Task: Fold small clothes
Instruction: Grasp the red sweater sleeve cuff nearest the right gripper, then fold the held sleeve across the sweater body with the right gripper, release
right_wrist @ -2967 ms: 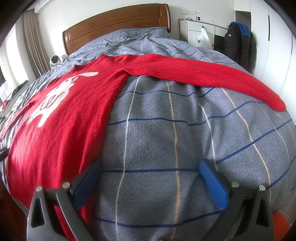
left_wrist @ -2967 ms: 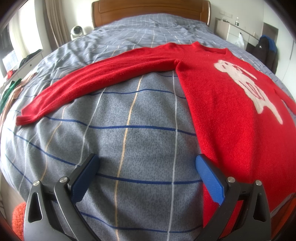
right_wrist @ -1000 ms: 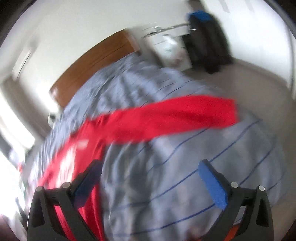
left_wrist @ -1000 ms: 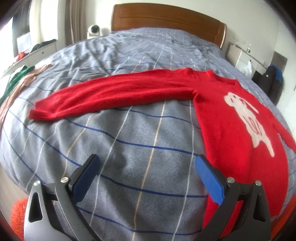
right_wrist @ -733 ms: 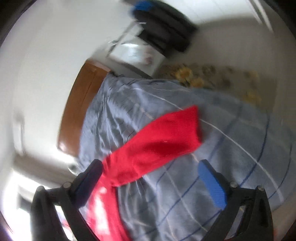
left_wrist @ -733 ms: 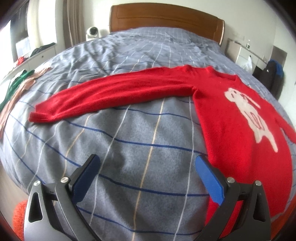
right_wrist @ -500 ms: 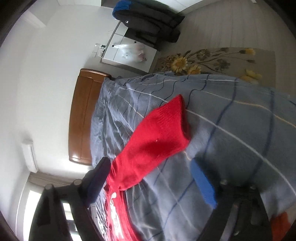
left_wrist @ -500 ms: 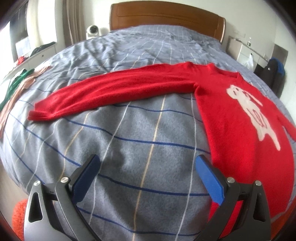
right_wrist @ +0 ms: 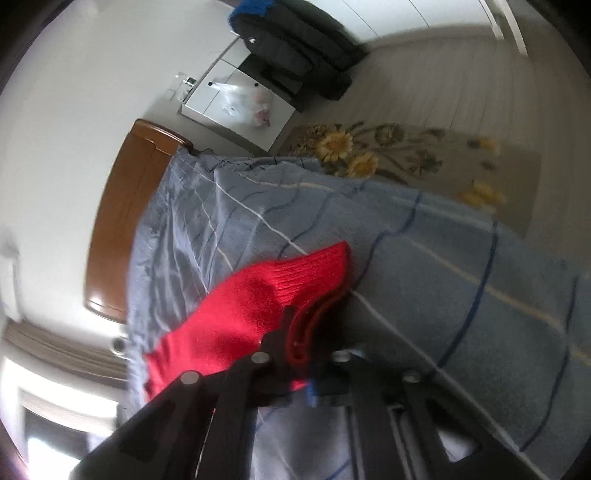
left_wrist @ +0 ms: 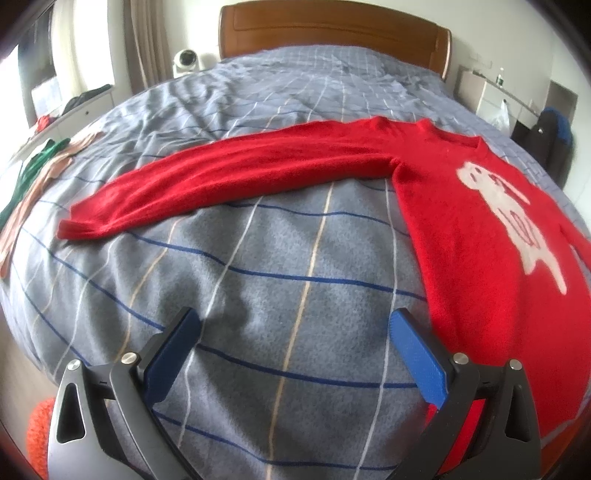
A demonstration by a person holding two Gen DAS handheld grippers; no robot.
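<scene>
On the grey checked bedspread (left_wrist: 280,258), seen from the left wrist, a red sweater (left_wrist: 461,229) lies flat, one sleeve (left_wrist: 236,177) stretched away from the wooden headboard's (left_wrist: 332,29) foot. The left gripper (left_wrist: 291,354) hovers over bare bedspread just beside the sweater's hem, jaws wide apart, holding nothing. From the right wrist, the right gripper (right_wrist: 306,354) has just been closing and now pinches the other sleeve's cuff (right_wrist: 314,280) near the bedspread's edge.

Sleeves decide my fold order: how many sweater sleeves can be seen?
2. One sleeve lies flat across the bed, ahead of the open left gripper. The other sleeve's cuff is pinched in the right gripper.
</scene>
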